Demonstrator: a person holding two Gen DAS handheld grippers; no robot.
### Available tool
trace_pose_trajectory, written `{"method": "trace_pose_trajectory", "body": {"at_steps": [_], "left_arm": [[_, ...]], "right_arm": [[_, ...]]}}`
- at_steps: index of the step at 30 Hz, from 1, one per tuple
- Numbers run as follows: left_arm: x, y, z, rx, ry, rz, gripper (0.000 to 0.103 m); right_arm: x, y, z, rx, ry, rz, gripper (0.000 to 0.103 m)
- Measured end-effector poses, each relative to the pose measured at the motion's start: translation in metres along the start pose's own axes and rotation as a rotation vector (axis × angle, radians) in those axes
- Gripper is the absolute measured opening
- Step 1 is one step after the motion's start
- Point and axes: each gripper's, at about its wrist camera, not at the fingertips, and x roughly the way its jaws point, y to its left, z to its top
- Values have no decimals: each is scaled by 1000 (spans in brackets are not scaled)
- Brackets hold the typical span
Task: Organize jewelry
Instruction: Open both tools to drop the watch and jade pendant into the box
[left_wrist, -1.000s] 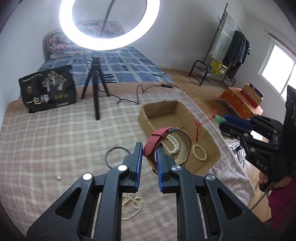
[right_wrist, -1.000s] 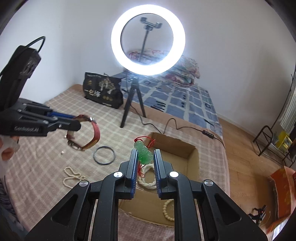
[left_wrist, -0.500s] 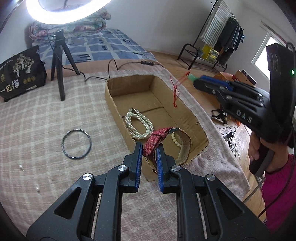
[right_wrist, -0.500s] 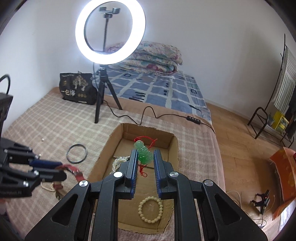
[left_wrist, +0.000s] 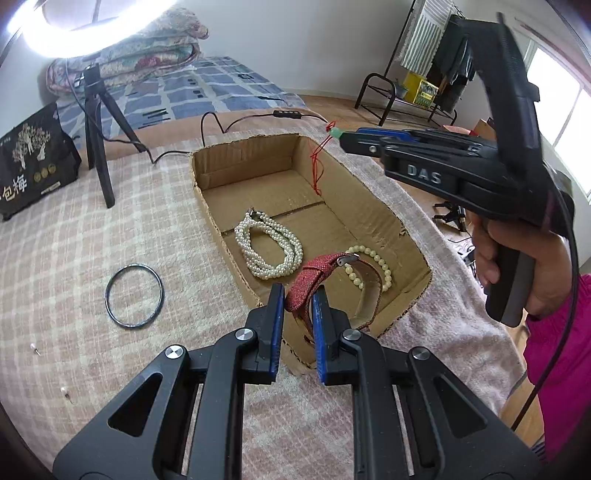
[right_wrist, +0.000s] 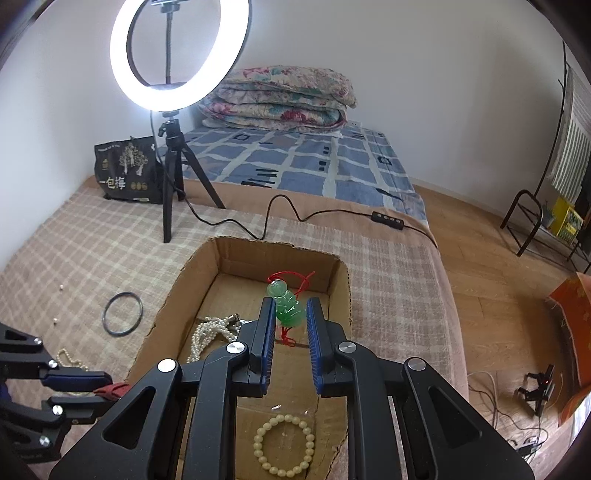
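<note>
My left gripper (left_wrist: 298, 299) is shut on a red strap watch (left_wrist: 314, 271), which hangs over the near corner of the open cardboard box (left_wrist: 207, 192). In the box lie a multi-strand pearl bracelet (left_wrist: 269, 251) and a cream bead bracelet (left_wrist: 373, 258). My right gripper (right_wrist: 290, 314) is shut on a green jade pendant (right_wrist: 286, 304) with a red cord, held above the box's far half (right_wrist: 173, 295). In the left wrist view, the right gripper (left_wrist: 345, 138) sits over the box's right rim with the cord dangling inside.
On the checked blanket left of the box lie a black bangle (left_wrist: 133, 295), two small earrings (left_wrist: 35, 347) and a pearl necklace (right_wrist: 68, 358). Behind stand a ring light tripod (right_wrist: 173, 166) with its cable (right_wrist: 295, 214) and a black bag (right_wrist: 125, 170).
Both grippers came forward and down over the box, each keeping its grip. The watch went from left of the box to its near corner; the pendant now hangs lower inside it.
</note>
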Motion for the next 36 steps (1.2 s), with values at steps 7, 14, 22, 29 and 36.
{"method": "trace_pose_trajectory", "body": {"at_steps": [7,14,22,29,36], "left_arm": [[2,-7,1,35,-11,21,13],[2,-6,1,35,-4,29,20],[-8,-8,4,51,-50,65,51],[-15,-8,3,56,-67,85,56],[-31,-8,-1,70,-97,100,61]], "right_arm": [[11,-5,0,32,13,28,15],[11,0,2,21,13,1,28],[-1,0,7,35,-29,-33,66],[-8,5,10,26,-31,-32,71],[-16,9,11,31,-20,-35,71]]}}
